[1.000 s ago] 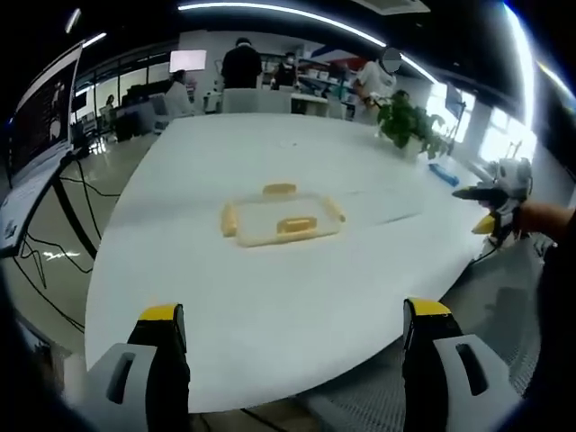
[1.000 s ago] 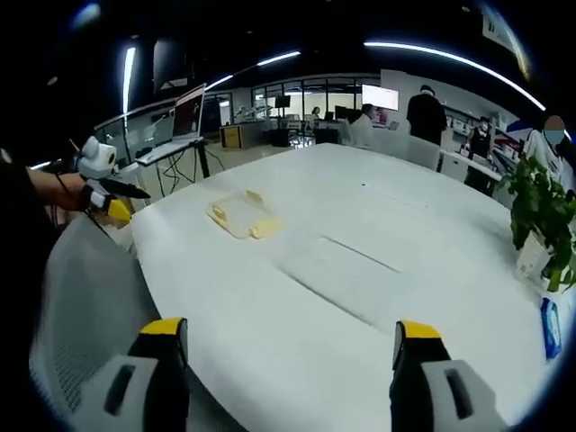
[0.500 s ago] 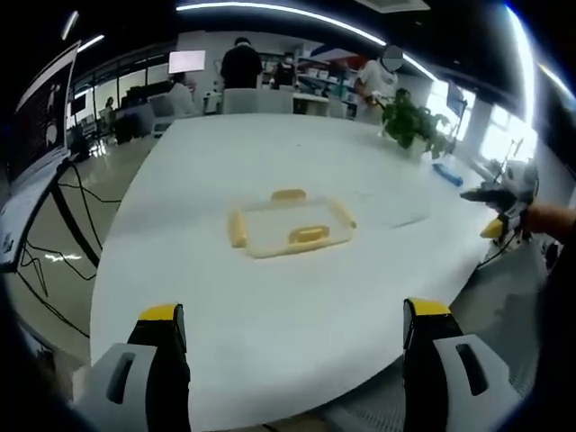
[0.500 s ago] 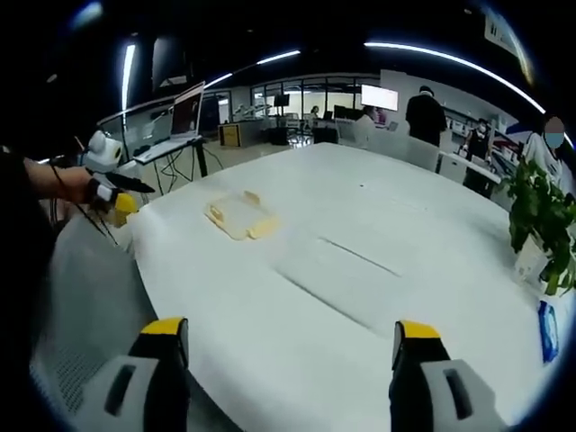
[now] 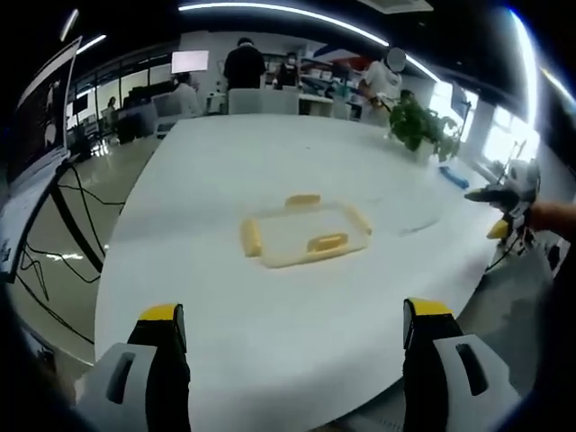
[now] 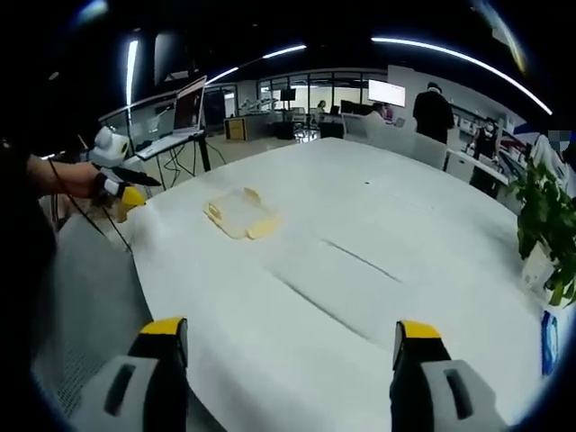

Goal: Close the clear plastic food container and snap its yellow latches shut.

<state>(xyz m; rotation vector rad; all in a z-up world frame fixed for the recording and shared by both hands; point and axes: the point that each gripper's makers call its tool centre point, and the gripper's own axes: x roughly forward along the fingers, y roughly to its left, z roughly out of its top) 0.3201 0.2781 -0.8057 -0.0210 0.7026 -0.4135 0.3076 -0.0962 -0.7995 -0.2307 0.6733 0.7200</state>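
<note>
A clear plastic food container [image 5: 306,233] with yellow latches lies flat on the white table [image 5: 270,162], its lid on top. It sits ahead of my left gripper [image 5: 292,315], whose jaws stand open and apart from it. In the right gripper view the container [image 6: 238,214] lies far off to the left on the table [image 6: 378,234]. My right gripper [image 6: 288,333] is open with nothing between its jaws. The right gripper [image 5: 508,200] enters the left gripper view at the right edge, held by a hand. The left gripper [image 6: 115,171] enters the right gripper view at the left.
A potted plant [image 5: 418,126] and a blue packet [image 5: 453,175] stand at the table's far right. A laptop on a stand [image 6: 184,112] is beyond the table's left end. Several people [image 5: 243,65] and chairs are at the far end. Cables [image 5: 72,207] hang left of the table.
Both cameras have edged forward over the table. The container looks nearer and more to the right in the left gripper view. Both grippers stay open.
</note>
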